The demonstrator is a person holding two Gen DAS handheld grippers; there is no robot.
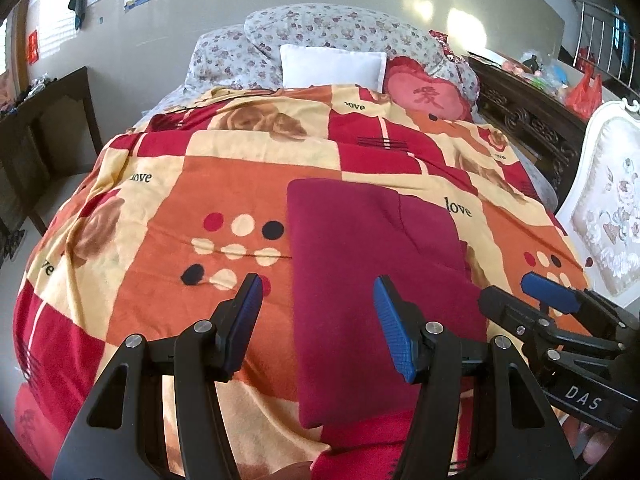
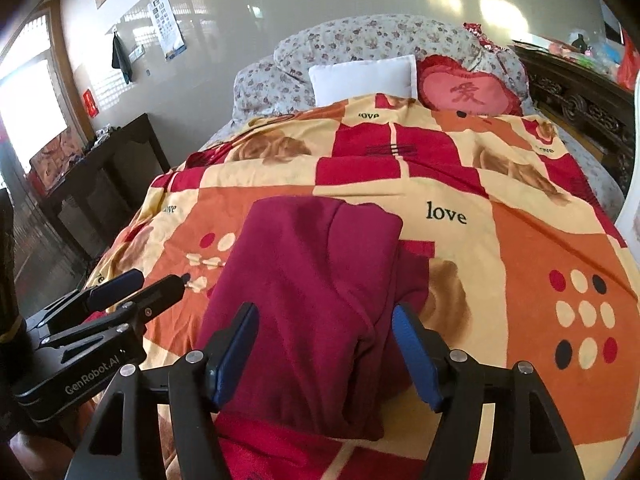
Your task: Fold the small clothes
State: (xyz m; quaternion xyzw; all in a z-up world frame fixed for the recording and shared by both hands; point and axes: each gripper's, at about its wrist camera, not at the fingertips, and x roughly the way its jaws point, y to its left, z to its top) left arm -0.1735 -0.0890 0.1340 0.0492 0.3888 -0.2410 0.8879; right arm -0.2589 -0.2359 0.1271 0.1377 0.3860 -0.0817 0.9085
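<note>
A dark red garment lies folded into a long rectangle on the patterned bedspread. It also shows in the right wrist view. My left gripper is open and empty, hovering over the garment's near left edge. My right gripper is open and empty above the garment's near end. The right gripper also shows at the right of the left wrist view. The left gripper shows at the left of the right wrist view.
Pillows and a red heart cushion lie at the head of the bed. A dark wooden table stands on the left. A carved wooden bed frame and a white upholstered chair are on the right.
</note>
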